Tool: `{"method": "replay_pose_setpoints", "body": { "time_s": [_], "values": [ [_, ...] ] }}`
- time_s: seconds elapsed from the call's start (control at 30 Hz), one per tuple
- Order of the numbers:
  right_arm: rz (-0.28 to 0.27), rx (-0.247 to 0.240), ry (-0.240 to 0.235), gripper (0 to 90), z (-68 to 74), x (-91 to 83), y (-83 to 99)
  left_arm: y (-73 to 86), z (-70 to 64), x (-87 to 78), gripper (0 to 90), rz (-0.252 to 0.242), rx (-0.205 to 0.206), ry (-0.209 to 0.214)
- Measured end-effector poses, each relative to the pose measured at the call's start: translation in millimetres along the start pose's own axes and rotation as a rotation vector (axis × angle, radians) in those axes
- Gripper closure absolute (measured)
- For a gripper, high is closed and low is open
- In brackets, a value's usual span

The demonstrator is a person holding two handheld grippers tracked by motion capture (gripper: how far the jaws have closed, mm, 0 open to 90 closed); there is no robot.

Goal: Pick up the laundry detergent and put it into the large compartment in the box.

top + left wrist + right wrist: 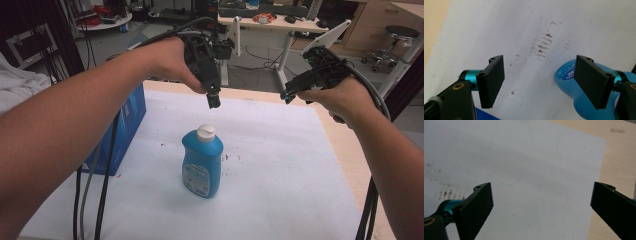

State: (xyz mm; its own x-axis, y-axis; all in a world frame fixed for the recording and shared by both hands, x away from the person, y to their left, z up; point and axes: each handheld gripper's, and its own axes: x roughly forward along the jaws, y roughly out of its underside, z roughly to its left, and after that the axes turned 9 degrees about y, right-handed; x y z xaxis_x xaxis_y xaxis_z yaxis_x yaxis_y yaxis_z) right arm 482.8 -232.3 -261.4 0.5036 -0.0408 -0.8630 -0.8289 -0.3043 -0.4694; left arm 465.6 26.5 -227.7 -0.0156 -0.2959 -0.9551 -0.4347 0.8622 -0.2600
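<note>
The blue bottle [202, 162] stands upright on the white sheet [280, 165] of the bench, long axis vertical. Just behind and above it hangs the left gripper [214, 100], nearer, jaws wide open and empty. The right gripper [289, 96] is farther right, jaws also open.

We find one upright obstacle mid-sheet: the blue bottle [202, 162], standing alone with bare white sheet [280, 165] on every side. The blue box [122, 132] at the sheet's left edge, with cables [95, 200] hanging beside it, narrows the left approach. We see open room right of the bottle, out to the wooden table [350, 155] edge. The left gripper [214, 100] hangs above the bottle, apart from the cap, jaws spread; the right gripper [286, 97] hovers over bare sheet, jaws wide.
</note>
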Motion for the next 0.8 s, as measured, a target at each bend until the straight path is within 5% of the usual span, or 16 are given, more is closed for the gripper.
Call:
{"method": "replay_pose_setpoints", "body": {
  "time_s": [0.33, 0.6, 0.8],
  "values": [
    [0.004, -0.014, -0.014, 3.6, -4.3, 0.9, 2.5, 4.9, -10.3, -21.0, 25.1, 0.005, 0.066, 0.028],
    [0.005, -0.026, -0.026, 3.6, -3.2, -2.4, 6.5, 13.0, -38.0, -38.0, 25.1, -0.011, 0.159, 0.055],
    [0.001, -0.033, -0.029, 3.6, -1.9, -1.3, 9.8, 16.8, -49.2, -35.7, 25.1, 0.032, 0.208, 0.062]
  ]
}}
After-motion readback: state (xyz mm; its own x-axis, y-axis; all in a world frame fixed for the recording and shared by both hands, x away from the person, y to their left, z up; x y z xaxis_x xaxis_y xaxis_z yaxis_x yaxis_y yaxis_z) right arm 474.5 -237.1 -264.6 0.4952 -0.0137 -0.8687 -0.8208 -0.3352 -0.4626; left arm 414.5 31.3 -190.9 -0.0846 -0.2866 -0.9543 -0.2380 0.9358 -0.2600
